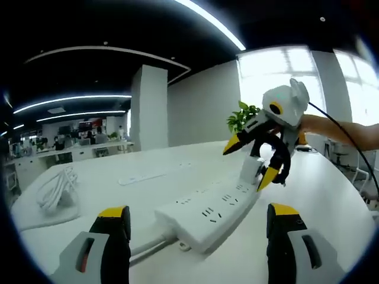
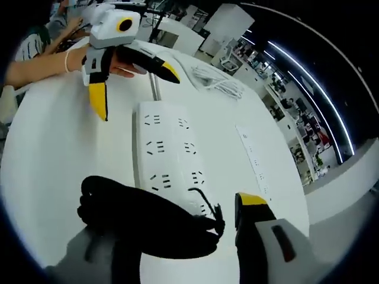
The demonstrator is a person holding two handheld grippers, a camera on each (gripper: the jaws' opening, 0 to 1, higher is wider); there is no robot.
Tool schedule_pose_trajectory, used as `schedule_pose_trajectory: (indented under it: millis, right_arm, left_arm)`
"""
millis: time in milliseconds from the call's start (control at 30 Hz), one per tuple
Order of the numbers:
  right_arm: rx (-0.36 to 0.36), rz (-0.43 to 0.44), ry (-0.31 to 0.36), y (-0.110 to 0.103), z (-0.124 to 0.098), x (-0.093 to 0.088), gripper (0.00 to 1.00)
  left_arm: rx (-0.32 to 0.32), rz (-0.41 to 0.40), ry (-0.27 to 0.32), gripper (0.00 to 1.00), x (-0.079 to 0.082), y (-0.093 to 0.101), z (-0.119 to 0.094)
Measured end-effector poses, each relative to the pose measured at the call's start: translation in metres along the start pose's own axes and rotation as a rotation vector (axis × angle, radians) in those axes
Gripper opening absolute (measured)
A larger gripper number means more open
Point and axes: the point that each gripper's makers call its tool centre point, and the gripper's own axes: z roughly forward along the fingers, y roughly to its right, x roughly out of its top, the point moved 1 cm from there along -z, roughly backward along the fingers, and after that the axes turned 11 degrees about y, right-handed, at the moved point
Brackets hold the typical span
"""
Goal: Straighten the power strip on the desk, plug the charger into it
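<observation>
— Watching the right tool (image 1: 251,161) at the far end of the power strip (image 1: 204,214): jaws set around the white charger (image 1: 251,170), black cord (image 2: 148,228) bunched over one of them. Cannot tell whether pinching firmly or merely bracketing.

— And the left tool (image 2: 136,89)?

— Spread wide, gripping nothing, hovering beyond the strip's cord end. Not touching the strip.

— So, likely trouble?

— Probably sliding. Lying loose on the white bench (image 1: 331,195), with nothing pinning it, and apt to skate or swing crooked if pushed off-centre. Also prongs missing the slots and scraping the face. Also a loose pinch letting the charger twist on contact.

— Cord?

— Judging by that bundle, could snag a jaw or drag the charger sideways. Worth steadying the strip with the left tool first.

— Anything nearby to hit?

— Slim second strip (image 1: 148,176) just beside, white cable coil (image 1: 56,189) well apart. Little danger from either.

— Containers?

— Nearest thing to one: the strip's sockets. Bare wherever visible, nothing plugged in yet.
</observation>
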Motion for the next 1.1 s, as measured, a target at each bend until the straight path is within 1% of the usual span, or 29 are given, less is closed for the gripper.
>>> schedule_pose_trajectory:
  millis: [33,133,300,367,500,767,1000,1100]
  right_arm:
    - [-0.001,-0.001,0.002,0.000,-0.001,0.000,0.65]
    - [0.001,-0.036,0.044,0.000,-0.005,0.007,0.68]
    - [0.009,-0.063,0.040,0.004,-0.014,0.008,0.73]
    - [0.016,-0.070,0.036,0.005,-0.016,0.007,0.74]
    - [0.026,-0.066,0.020,0.020,-0.022,-0.003,0.75]
    - [0.012,-0.072,0.006,0.032,-0.035,-0.012,0.75]
    - [-0.004,0.006,0.086,0.037,-0.051,-0.007,0.74]
    - [-0.022,0.051,0.142,0.038,-0.062,-0.002,0.74]
  left_arm:
    - [0.001,-0.001,0.000,0.98,0.000,0.000,0.000]
    - [0.010,-0.007,0.000,0.98,0.000,-0.001,-0.001]
    - [0.017,0.005,0.004,0.98,0.002,0.000,-0.003]
    - [0.016,0.005,0.007,0.98,0.003,0.001,-0.003]
    - [0.021,0.017,0.001,0.98,0.003,-0.001,-0.001]
    - [0.028,0.009,0.008,0.98,0.004,-0.002,-0.001]
    - [0.029,0.011,0.002,0.98,0.002,-0.002,-0.002]
    - [0.031,0.004,0.004,0.98,0.002,-0.003,-0.004]
